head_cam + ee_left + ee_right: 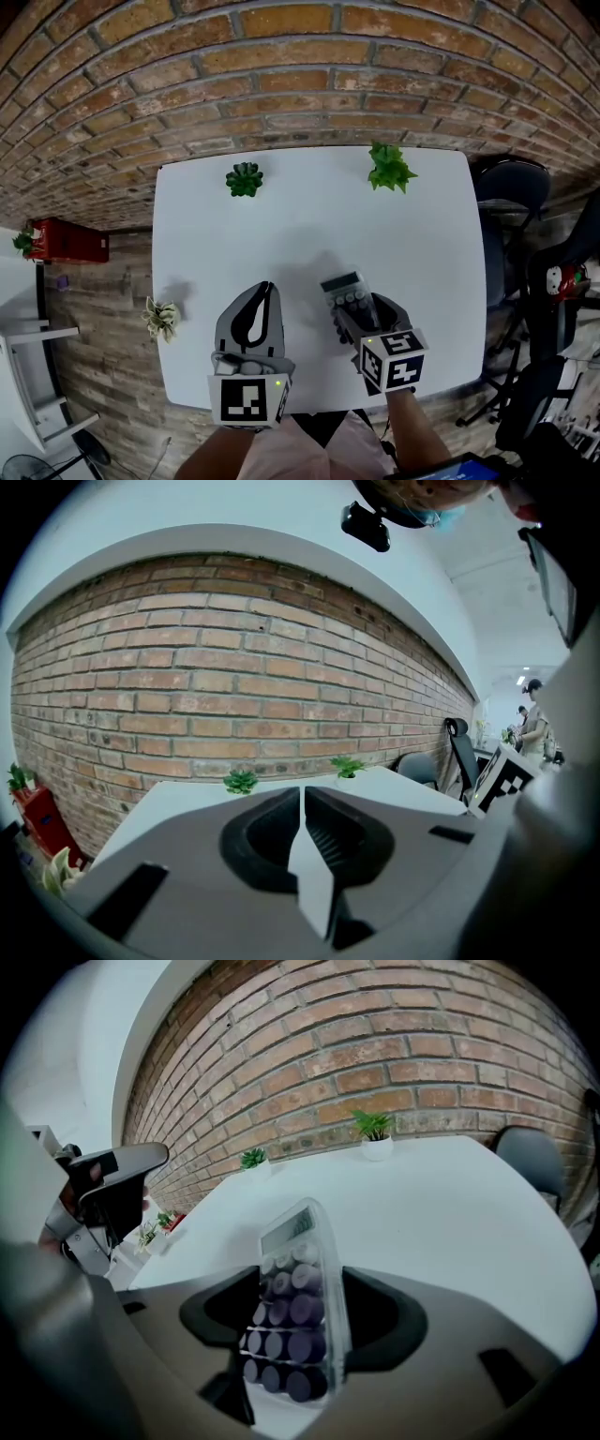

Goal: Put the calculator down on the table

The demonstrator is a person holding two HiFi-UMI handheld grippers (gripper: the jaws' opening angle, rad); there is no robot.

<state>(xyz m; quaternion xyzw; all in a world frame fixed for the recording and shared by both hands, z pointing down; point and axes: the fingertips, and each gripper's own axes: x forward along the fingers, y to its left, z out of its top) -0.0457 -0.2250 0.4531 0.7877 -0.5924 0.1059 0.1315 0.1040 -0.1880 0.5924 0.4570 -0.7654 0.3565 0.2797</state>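
A transparent calculator (344, 292) with round dark keys lies on the white table (281, 234), display end pointing away from me. My right gripper (359, 317) sits low over its near end. In the right gripper view the calculator (292, 1279) lies between the two jaws of the right gripper (300, 1302), which stand wide with a dark gap on each side of it, so the pads do not press on it. My left gripper (265, 289) hovers to the left of it, empty. Up close the left gripper (302, 803) has its jaws meeting in a thin line.
Two small green plants (244, 178) (389, 169) stand at the table's far edge, before a brick wall. A pale plant (161, 319) sits by the left edge. Dark office chairs (511, 187) crowd the right side. A red box (66, 241) stands on the floor at left.
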